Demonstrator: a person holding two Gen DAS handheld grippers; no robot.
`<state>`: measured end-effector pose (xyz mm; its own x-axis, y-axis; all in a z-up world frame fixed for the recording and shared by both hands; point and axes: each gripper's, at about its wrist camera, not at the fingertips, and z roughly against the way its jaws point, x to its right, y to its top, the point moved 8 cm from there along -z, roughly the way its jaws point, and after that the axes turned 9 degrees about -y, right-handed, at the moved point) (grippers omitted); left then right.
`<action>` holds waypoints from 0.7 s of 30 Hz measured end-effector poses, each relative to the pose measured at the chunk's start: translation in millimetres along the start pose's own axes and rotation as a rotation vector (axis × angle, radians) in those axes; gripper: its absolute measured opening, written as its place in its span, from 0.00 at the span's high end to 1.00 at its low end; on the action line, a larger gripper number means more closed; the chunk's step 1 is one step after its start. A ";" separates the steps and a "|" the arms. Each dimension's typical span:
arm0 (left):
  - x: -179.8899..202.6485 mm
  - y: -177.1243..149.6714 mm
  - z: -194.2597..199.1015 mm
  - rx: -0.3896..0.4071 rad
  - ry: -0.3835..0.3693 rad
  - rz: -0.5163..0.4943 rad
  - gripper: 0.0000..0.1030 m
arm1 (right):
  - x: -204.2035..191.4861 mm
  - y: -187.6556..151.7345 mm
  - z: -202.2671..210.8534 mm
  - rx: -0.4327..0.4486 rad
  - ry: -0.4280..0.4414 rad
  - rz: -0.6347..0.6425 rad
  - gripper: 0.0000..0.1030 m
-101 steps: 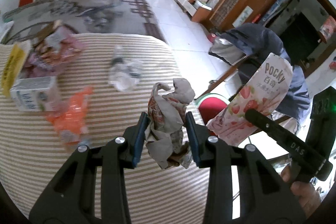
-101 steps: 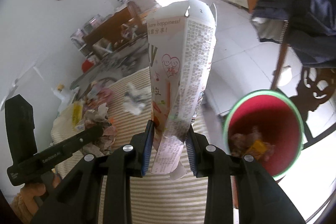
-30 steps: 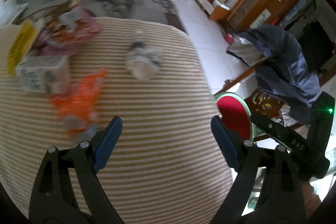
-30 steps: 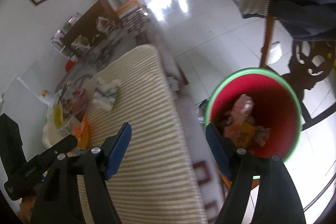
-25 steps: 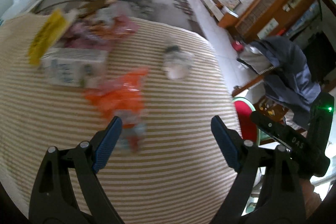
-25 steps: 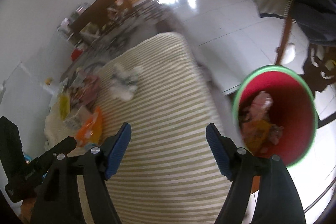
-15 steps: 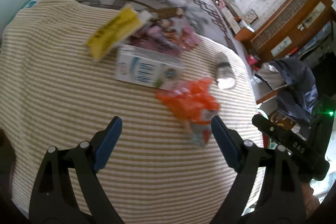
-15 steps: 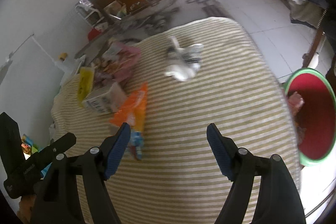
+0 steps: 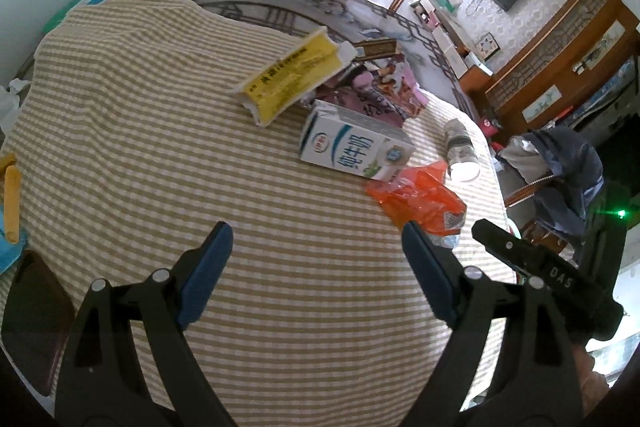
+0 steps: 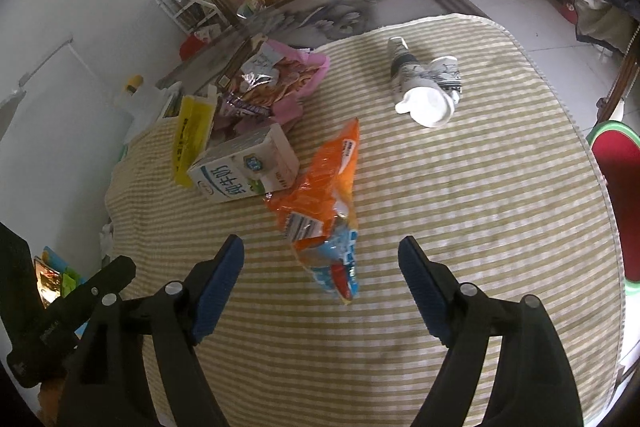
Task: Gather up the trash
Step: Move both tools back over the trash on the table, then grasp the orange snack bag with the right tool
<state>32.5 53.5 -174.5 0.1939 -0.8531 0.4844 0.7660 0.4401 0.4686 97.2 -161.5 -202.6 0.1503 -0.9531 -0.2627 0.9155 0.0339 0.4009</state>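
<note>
Both grippers hang over a table covered in a tan-and-cream striped cloth (image 10: 480, 187). Left gripper (image 9: 316, 255): jaws spread wide, nothing between them, only bare cloth under the blue pads. Right gripper (image 10: 320, 267): jaws released and wide, empty; the lower end of an orange snack wrapper (image 10: 324, 195) lies on the cloth in the gap between its fingertips, untouched by either pad. In the left wrist view that wrapper sits at right centre, just beyond the right fingertip, and the right gripper's black body crosses the lower right edge. Remaining trash clusters toward upper centre of both views: a white milk carton (image 9: 352, 149) on its side, touching the orange wrapper's upper end; a yellow box (image 9: 292, 79) tilted against a heap of pink and purple wrappers (image 9: 380, 87) behind the carton. A crumpled white paper cup (image 10: 428, 87) lies apart from the cluster, on its side, upper right of centre in the right wrist view. The red bin with a green rim (image 10: 616, 187) stands beyond the table's edge at the far right of that view, partly cut off. A dark jacket (image 9: 560, 171) drapes over a chair at right in the left wrist view.
</note>
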 end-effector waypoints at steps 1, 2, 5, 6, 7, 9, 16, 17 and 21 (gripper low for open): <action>-1.7 -0.1 0.5 0.000 -0.001 0.002 0.19 | -2.2 0.5 -1.0 0.000 0.000 0.002 0.25; -3.4 0.0 1.1 -0.001 -0.002 0.004 0.19 | -4.5 1.7 -1.7 0.002 0.000 0.007 0.25; -7.1 0.7 1.6 -0.002 -0.005 0.008 0.19 | -12.7 8.1 -6.6 0.008 -0.011 0.034 0.25; -7.2 0.3 1.3 -0.003 -0.006 0.008 0.19 | -15.5 10.0 -9.9 0.004 -0.018 0.045 0.25; -8.1 0.3 1.7 -0.005 -0.007 0.008 0.19 | -17.4 11.1 -13.4 -0.005 -0.021 0.052 0.25; -9.1 0.9 1.6 -0.006 -0.007 0.008 0.19 | -20.2 11.8 -19.9 -0.019 -0.023 0.057 0.25; -11.4 1.6 -0.6 -0.010 -0.010 0.014 0.19 | -23.4 5.8 -46.5 -0.069 -0.053 0.083 0.25; -11.3 2.0 -1.1 -0.011 -0.010 0.011 0.19 | -23.5 5.5 -46.8 -0.065 -0.053 0.087 0.28; -11.5 3.5 -5.4 -0.021 -0.011 0.011 0.19 | -24.3 10.0 -49.7 -0.051 -0.069 0.106 0.43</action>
<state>36.3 63.3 -182.5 0.1960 -0.8451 0.4974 0.7764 0.4435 0.4477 121.3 -123.0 -235.8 0.2232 -0.9616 -0.1597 0.9138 0.1493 0.3778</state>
